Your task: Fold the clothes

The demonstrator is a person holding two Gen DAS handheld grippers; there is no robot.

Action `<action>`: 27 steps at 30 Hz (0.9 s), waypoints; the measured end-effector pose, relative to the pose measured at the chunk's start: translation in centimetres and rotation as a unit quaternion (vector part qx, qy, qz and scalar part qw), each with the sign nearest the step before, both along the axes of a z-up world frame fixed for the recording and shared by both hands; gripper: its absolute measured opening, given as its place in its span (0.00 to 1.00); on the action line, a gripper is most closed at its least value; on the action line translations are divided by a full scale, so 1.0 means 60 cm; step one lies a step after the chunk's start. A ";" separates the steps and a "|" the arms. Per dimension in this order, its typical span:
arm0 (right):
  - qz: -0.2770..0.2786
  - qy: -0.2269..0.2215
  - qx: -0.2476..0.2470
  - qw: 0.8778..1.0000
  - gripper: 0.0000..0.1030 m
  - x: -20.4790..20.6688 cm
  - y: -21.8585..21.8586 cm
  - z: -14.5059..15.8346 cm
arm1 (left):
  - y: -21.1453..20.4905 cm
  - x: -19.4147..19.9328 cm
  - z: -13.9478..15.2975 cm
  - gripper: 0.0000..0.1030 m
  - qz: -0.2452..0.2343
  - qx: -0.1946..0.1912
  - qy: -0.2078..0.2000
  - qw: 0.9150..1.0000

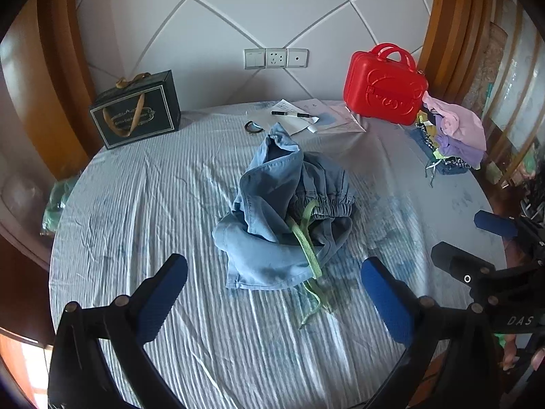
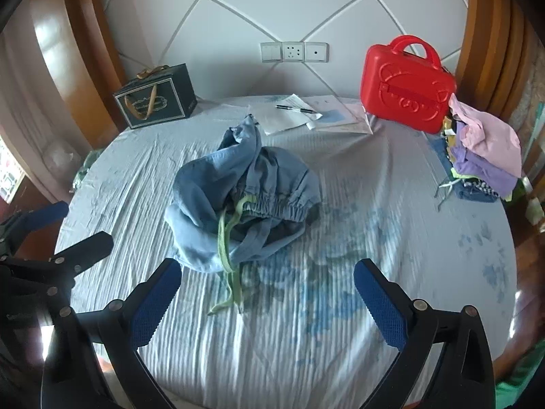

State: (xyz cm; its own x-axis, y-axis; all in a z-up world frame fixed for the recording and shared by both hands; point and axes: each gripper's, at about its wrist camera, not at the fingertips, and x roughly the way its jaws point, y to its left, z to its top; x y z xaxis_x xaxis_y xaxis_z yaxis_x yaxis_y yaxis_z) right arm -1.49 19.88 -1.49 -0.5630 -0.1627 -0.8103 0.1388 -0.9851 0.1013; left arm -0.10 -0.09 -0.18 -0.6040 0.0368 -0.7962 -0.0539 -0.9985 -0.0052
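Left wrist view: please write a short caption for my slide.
Open left gripper hovers before crumpled blue shorts on the striped bedsheet; open right gripper alongside.

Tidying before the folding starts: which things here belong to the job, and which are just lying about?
For the job:
- crumpled blue shorts
- pile of clothes
- left claw, open
- right claw, open

Lying about:
- red case
- dark gift bag
- pen
- papers

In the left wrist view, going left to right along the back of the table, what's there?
Dark gift bag → black pen on the papers → red case → pile of clothes.
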 end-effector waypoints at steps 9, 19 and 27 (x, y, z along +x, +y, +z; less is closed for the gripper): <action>-0.005 0.002 0.016 1.000 1.00 -0.015 -0.004 -0.002 | -0.010 -0.011 -0.019 1.00 0.020 0.001 -0.021 1.000; -0.003 0.003 0.013 1.000 1.00 -0.026 -0.008 -0.001 | -0.019 -0.019 -0.025 1.00 0.036 -0.001 -0.032 0.999; -0.004 0.003 0.011 1.000 1.00 -0.025 -0.010 0.000 | -0.022 -0.020 -0.022 1.00 0.041 -0.004 -0.035 0.999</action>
